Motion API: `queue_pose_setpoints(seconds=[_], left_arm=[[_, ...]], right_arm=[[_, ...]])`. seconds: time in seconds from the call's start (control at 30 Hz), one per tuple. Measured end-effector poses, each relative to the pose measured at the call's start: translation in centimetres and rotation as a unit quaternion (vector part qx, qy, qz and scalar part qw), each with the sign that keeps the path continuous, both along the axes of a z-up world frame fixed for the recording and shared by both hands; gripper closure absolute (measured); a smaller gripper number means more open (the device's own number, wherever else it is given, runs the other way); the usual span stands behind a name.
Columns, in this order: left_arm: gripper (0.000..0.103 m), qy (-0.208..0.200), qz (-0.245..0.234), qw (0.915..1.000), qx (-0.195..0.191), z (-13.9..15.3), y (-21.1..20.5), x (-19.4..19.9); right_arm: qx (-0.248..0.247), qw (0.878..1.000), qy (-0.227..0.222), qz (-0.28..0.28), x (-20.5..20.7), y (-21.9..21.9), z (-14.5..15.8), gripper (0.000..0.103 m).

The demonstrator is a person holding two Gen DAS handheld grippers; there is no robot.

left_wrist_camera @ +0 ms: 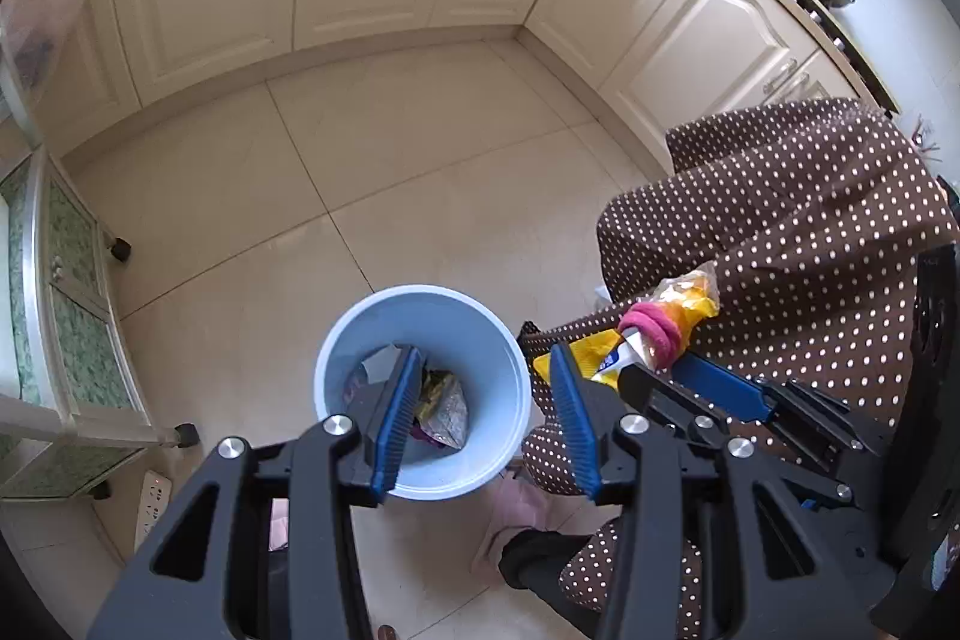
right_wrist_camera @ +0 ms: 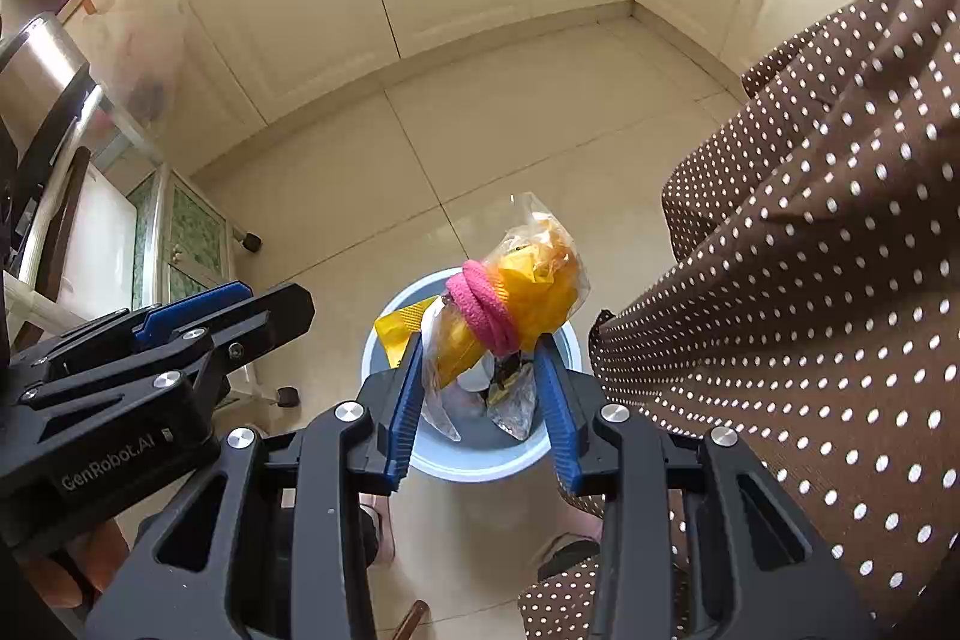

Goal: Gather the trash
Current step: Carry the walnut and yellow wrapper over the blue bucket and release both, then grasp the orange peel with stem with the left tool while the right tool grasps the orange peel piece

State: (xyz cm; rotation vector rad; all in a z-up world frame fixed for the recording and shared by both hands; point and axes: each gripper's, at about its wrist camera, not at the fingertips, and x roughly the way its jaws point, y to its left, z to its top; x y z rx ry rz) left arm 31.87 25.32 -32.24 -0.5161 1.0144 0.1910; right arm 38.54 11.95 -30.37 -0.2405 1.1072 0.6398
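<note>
Now you're holding the yellow wrapper bundle pinched in the right gripper, hanging right over the blue bin; the left gripper is hovering spread and empty, so stay centred before letting go

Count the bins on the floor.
1: a blue bin on the tiled floor, below both tools, with wrappers already inside. Others may be hidden behind the polka-dot clothing.

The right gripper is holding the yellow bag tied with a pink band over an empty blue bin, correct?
Not quite: the blue bin is not empty. The left wrist view shows wrappers already inside. The right gripper does hold the yellow bag with the pink band over it.
</note>
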Motion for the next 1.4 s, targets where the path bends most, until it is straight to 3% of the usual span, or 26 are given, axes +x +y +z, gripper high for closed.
queue_pose_setpoints(seconds=[0.23,0.5,0.67,0.87,1.1,1.3,1.4], left_arm=[[0.059,-0.015,0.024,0.9996,-0.004,1.5,1.9,-0.9],[0.059,-0.035,0.023,0.9991,0.008,4.5,1.4,-1.7],[0.059,-0.064,0.0,0.9978,0.015,8.0,-1.1,-1.9],[0.059,-0.101,-0.054,0.9928,0.035,12.6,-6.3,-1.1],[0.053,-0.142,-0.14,0.9767,0.079,18.2,-15.7,1.8],[0.05,-0.169,-0.224,0.9524,0.119,21.6,-25.0,5.5],[0.05,-0.173,-0.264,0.9418,0.117,22.1,-29.7,7.8]], right_arm=[[0.003,1.0,-0.022,0.011,0.4,0.2,1.6,0.053],[0.003,0.998,-0.06,0.012,0.0,-1.1,5.1,0.051],[0.01,0.995,-0.099,0.0,-0.8,-4.0,9.4,0.051],[0.036,0.987,-0.152,-0.037,-1.1,-10.7,15.8,0.047],[0.06,0.977,-0.182,-0.098,-0.5,-20.8,20.3,0.046],[0.06,0.964,-0.197,-0.165,1.0,-29.3,22.0,0.046],[0.053,0.957,-0.199,-0.204,2.1,-34.1,22.4,0.046]])
